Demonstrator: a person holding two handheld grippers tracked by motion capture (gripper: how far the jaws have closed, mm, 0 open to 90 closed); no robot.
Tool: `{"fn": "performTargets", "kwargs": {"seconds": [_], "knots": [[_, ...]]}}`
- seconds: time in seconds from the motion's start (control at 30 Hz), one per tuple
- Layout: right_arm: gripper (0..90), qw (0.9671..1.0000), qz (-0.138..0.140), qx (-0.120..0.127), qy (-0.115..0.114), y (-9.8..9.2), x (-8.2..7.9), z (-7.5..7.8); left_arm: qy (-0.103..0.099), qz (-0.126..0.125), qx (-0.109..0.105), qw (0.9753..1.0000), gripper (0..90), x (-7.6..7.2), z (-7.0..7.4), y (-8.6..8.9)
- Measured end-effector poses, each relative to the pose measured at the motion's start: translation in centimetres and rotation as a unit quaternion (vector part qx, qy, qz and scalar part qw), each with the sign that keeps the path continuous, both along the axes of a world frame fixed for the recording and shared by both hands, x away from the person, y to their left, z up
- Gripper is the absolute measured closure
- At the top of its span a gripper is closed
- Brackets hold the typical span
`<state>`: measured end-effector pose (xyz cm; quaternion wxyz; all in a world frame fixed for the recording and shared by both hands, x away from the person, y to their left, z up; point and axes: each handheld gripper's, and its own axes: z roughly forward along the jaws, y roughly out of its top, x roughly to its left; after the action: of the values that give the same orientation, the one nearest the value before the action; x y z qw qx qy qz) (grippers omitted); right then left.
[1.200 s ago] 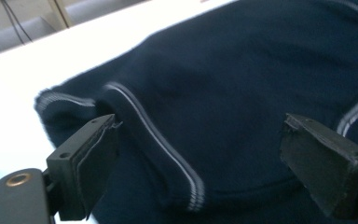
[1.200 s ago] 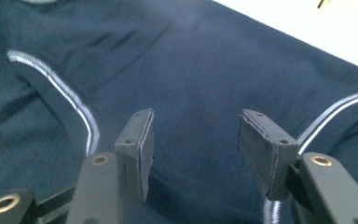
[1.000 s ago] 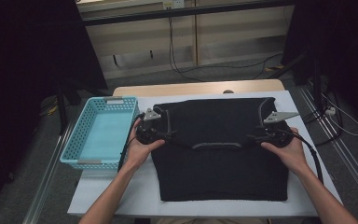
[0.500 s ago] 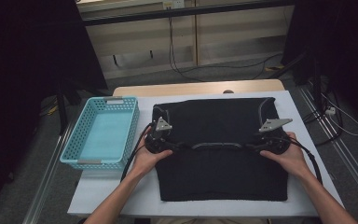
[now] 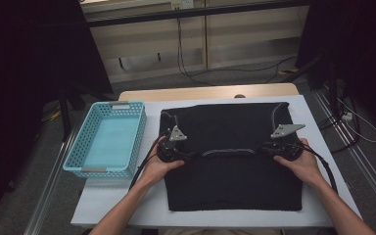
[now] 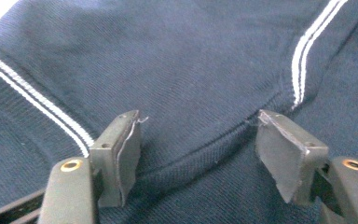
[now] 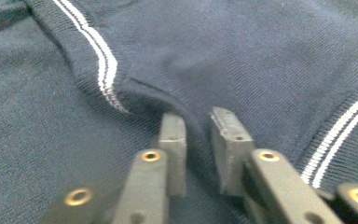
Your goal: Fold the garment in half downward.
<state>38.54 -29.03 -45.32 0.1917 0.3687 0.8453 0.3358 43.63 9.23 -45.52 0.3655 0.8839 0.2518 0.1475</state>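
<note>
Sweater (image 5: 230, 161) is dark navy knit with thin white double stripes, one of it, flat on the white table (image 5: 122, 205) beside one turquoise basket (image 5: 108, 139). Left gripper (image 6: 198, 154) gapes wide over a seam; right gripper (image 7: 198, 154) is narrowed on a fold.

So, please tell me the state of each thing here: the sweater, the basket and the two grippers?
Sweater: dark navy, lying flat on the table, folded, white-striped edges on top.
Basket: turquoise, upright, empty, left of the sweater.
Left gripper: jaws wide open, over a ribbed seam.
Right gripper: jaws nearly closed, narrow gap, fabric fold between them; grip uncertain.
Table: white, carrying sweater and basket.
</note>
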Motion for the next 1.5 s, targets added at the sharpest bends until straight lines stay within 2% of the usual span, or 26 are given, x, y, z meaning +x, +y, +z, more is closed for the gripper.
{"fn": "performTargets", "kwargs": {"seconds": [0.03,0.17,0.2,0.23,0.33,0.37,0.4,0.47,0.5,0.53,0.6,0.67,0.7,0.9,1.07,1.13,1.17,1.2,1.43,1.5], "knots": [[82.1,1.0,-0.002,0.002,-0.002,0.0,0.0,0.0,-0.001,0.001,-0.003,1.0,29.8,0.0,-0.1,-0.1],[85.9,0.9998,-0.01,0.019,-0.003,-0.4,0.1,0.3,-0.007,-0.005,0.012,0.9999,27.7,-0.1,-0.2,-0.2],[86.2,0.9997,-0.011,0.02,-0.005,-0.5,0.2,0.4,-0.01,0.003,0.013,0.9999,28.9,-0.1,-0.2,-0.2],[86.3,0.9996,-0.015,0.022,-0.007,-0.6,0.2,0.5,-0.009,0.008,0.0,0.9999,30.9,0.1,-0.4,-0.2],[86.6,0.9995,-0.017,0.026,-0.007,-0.8,0.3,0.7,-0.024,0.009,0.013,0.9996,47.5,0.3,-0.2,0.0],[86.6,0.9995,-0.017,0.027,-0.007,-0.8,0.3,0.7,-0.022,0.01,0.007,0.9997,55.7,0.4,-0.2,0.1],[86.7,0.9995,-0.017,0.028,-0.006,-0.8,0.3,0.8,-0.021,0.007,0.012,0.9997,61.3,0.4,-0.1,0.2],[86.7,0.9994,-0.016,0.028,-0.006,-0.8,0.3,0.9,-0.017,0.012,-0.001,0.9998,73.4,0.3,-0.1,0.1],[86.8,0.9994,-0.016,0.029,-0.007,-0.8,0.3,0.9,-0.019,0.011,0.0,0.9998,77.1,0.3,0.1,0.2],[86.8,0.9994,-0.015,0.029,-0.007,-0.8,0.2,1.0,-0.009,0.017,-0.008,0.9998,80.0,0.3,0.2,0.2],[86.9,0.9993,-0.015,0.031,-0.009,-0.9,0.1,1.1,0.005,0.014,-0.021,0.9997,83.1,0.3,0.4,0.4],[86.9,0.9992,-0.015,0.034,-0.012,-1.0,0.0,1.3,0.005,0.014,-0.021,0.9997,84.2,0.2,0.6,0.5],[86.9,0.9991,-0.016,0.036,-0.013,-1.1,-0.1,1.5,0.016,0.009,-0.035,0.9992,84.5,0.1,0.9,0.7],[87.0,0.9983,-0.012,0.053,-0.02,-1.7,-0.7,2.4,0.005,-0.008,-0.049,0.9988,85.0,-0.6,2.2,1.3],[87.1,0.9981,-0.007,0.056,-0.023,-1.8,-1.3,3.0,0.006,-0.011,-0.052,0.9986,85.3,-1.4,3.0,1.6],[87.1,0.9982,-0.005,0.054,-0.023,-1.7,-1.5,3.1,0.001,-0.013,-0.046,0.9989,85.3,-1.7,3.1,1.8],[87.1,0.9983,-0.004,0.054,-0.023,-1.7,-1.6,3.2,0.008,-0.017,-0.049,0.9986,85.3,-1.9,3.2,1.8],[87.1,0.9982,-0.003,0.055,-0.024,-1.7,-1.8,3.3,0.005,-0.022,-0.043,0.9988,85.3,-2.1,3.2,1.9],[87.2,0.9985,0.006,0.048,-0.026,-1.3,-2.9,3.7,0.009,-0.026,-0.053,0.9982,85.6,-3.0,3.7,2.6],[87.2,0.9985,0.007,0.047,-0.028,-1.4,-3.2,3.8,0.011,-0.032,-0.046,0.9984,85.7,-3.3,3.7,2.6]]}}
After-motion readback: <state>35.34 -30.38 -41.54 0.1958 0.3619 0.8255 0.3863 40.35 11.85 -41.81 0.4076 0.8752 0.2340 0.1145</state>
